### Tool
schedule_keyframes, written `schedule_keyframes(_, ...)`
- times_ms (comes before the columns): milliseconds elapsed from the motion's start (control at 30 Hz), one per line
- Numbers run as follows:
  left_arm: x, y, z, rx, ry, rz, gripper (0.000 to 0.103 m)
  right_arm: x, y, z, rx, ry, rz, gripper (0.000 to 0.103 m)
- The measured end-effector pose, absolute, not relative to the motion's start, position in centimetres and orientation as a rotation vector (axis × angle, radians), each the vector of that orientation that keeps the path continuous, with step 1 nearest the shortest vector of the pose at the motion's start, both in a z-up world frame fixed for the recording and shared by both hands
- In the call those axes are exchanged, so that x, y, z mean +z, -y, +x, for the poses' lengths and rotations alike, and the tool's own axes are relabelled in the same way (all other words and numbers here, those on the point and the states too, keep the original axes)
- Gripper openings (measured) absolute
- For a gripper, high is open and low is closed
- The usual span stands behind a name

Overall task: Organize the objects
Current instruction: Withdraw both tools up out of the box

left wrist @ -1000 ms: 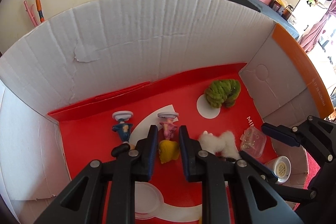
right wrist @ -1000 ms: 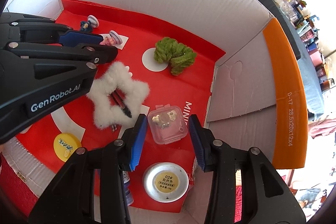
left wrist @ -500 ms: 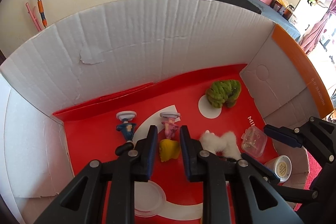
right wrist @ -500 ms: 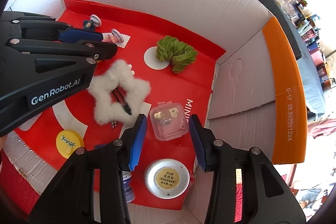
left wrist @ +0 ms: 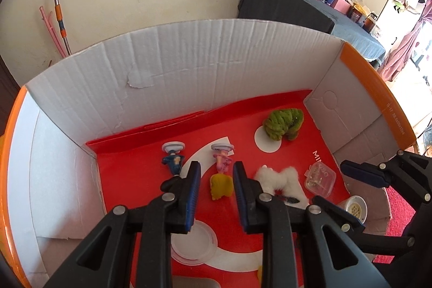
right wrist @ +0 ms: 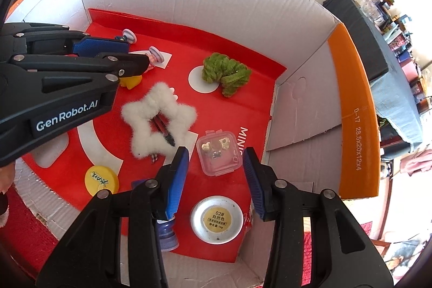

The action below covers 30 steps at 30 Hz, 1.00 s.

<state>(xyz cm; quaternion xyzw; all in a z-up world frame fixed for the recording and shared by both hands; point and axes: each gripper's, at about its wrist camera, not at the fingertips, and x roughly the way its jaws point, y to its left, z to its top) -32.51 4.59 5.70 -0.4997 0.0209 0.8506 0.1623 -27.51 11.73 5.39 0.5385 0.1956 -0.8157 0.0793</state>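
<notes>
An open cardboard box [left wrist: 216,66] with a red floor holds small items. My left gripper [left wrist: 214,174] is open above a small yellow toy [left wrist: 222,186], with a pink figurine [left wrist: 222,156] just beyond and a blue figurine [left wrist: 172,157] to the left. My right gripper [right wrist: 216,161] is open and empty above a clear plastic case [right wrist: 218,153] of small trinkets. A white fluffy star [right wrist: 158,118] lies between the two grippers. A green fuzzy piece [right wrist: 225,72] lies farther back.
A round tin [right wrist: 218,217] with a yellow label, a yellow cap [right wrist: 101,180] and a small blue bottle [right wrist: 166,231] lie near the box's front. A clear round lid [left wrist: 194,242] lies under my left gripper. The box walls [right wrist: 305,99] stand on all sides.
Both grippers have pulled back and risen a little, so the box and its contents look smaller. Both stay open and empty. No object has moved.
</notes>
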Motion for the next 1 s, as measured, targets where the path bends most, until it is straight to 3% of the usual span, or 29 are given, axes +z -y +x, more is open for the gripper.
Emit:
schedule_keyframes(333, 8.2, -3.4, -30.1, 2.521, -0.047, -1.333, 0.035, 8.2, -11.6, -25.6, -2.531, -0.512, 1.478, 0.051)
schedule_keyframes(500, 10.4, -2.2, -27.7, 2.607, -0.040, -1.239, 0.052, 9.9, -12.5, -24.4, -2.591, -0.437, 1.372, 0.053)
schedule_keyframes(600, 11.7, -2.4, -26.7, 2.661, -0.046, -1.177, 0.061, 10.8, -13.0, -23.2, -2.632, -0.394, 1.293, 0.062)
schedule_keyframes(1000, 14.9, -0.7, -19.8, 2.844, -0.045, -0.947, 0.085, 12.4, -13.7, -19.0, -2.752, -0.361, 1.055, 0.068)
